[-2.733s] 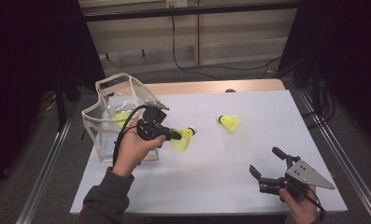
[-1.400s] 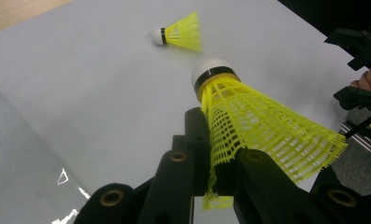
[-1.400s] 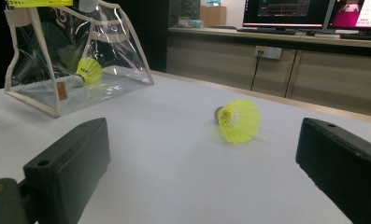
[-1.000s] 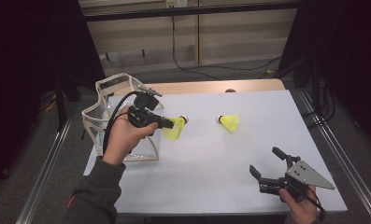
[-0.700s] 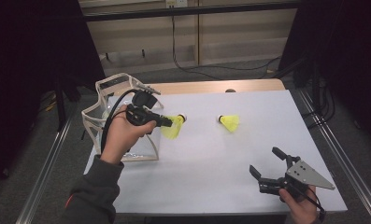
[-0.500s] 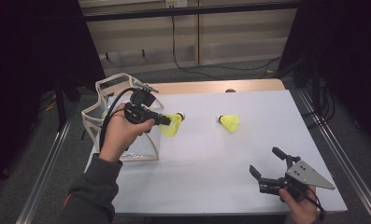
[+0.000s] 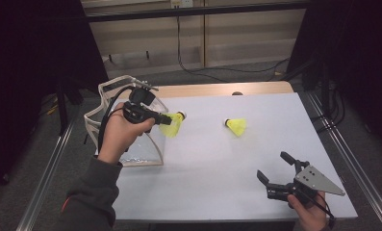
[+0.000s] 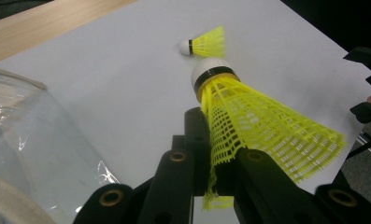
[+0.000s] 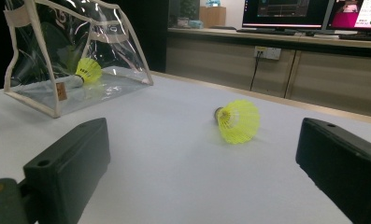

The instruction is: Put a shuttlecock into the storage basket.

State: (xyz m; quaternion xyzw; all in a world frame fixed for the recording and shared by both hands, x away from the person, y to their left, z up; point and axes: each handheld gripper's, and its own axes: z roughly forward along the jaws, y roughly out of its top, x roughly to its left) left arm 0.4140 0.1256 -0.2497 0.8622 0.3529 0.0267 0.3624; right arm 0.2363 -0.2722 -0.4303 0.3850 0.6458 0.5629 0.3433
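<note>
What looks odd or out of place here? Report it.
Little stands out. The left hand-held gripper pinches its yellow shuttlecock by the mesh skirt, whose edge is crumpled between the jaws. A second shuttlecock lies on its side on the table, outside the clear bag.

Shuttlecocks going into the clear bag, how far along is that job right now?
One yellow shuttlecock already lies inside the clear bag. A second shuttlecock is in hand: the left gripper has its jaws shut on the mesh skirt, held up beside the bag. A third shuttlecock lies on the white table, left to collect. The right gripper rests open near the table's front edge.
</note>
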